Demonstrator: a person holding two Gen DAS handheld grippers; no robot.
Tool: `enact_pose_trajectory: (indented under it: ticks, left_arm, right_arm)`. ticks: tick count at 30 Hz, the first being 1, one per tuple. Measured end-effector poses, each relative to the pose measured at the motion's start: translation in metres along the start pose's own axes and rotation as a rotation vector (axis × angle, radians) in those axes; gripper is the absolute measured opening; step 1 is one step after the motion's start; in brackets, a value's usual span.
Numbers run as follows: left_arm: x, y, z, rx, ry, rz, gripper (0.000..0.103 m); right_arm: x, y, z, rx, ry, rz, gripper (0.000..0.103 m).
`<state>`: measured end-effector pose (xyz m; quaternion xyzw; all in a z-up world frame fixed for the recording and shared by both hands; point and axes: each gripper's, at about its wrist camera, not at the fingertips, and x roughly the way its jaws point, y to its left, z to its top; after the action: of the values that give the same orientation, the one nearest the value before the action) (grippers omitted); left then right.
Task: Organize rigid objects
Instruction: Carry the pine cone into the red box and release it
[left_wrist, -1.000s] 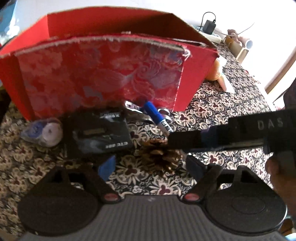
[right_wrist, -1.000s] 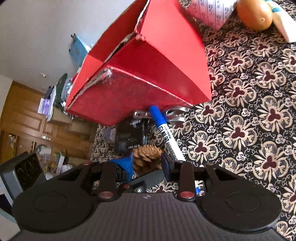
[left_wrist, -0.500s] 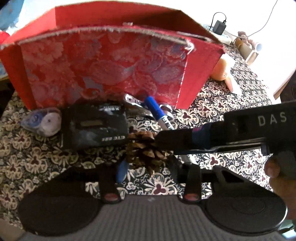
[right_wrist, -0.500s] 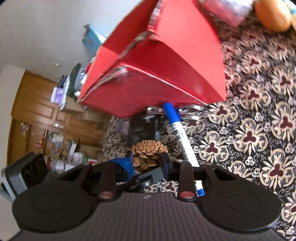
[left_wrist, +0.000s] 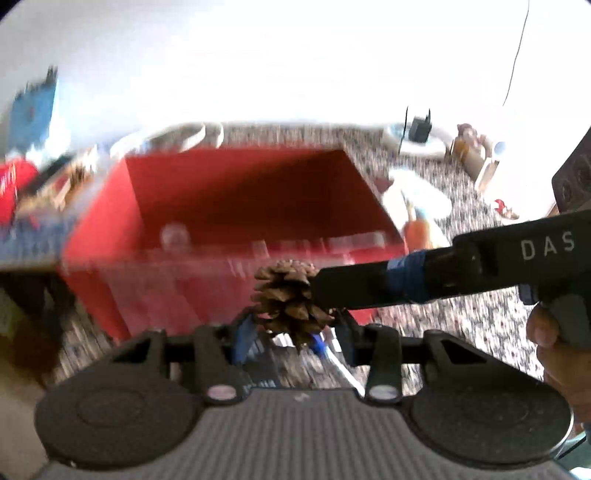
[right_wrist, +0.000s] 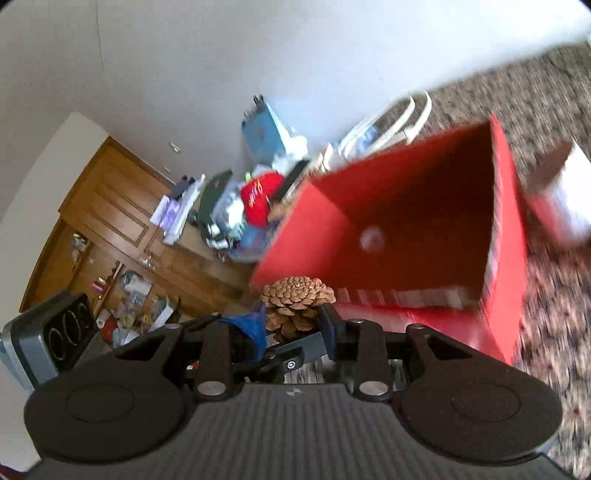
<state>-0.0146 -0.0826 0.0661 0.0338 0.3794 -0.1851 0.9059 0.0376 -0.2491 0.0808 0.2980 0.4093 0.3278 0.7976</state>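
Carrying the pine cone pinched between the left tool and the right tool, both partly closed on it, we keep pressure even until it clears the red box rim.

left gripper: jaws clamped on pine cone; right gripper: jaws clamped on same cone

A pine cone sits clamped between the right gripper fingers, close to the camera. Just beyond it, to the right, an open red box stands on a floral tablecloth. A wooden cabinet lies far left.
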Motion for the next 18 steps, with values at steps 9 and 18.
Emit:
enact_pose_trajectory:
  ticks: [9,18]
  left_arm:
    - [0.04,0.068,0.059,0.026,-0.007,0.005,0.042]
    - [0.104,0.127,0.071,-0.014,0.212,0.037,0.042]
  right_arm:
    - [0.079,-0.012,0.049,0.064,0.048,-0.073,0.015]
    - [0.136,-0.045,0.068,0.312,0.181,-0.115,0.014]
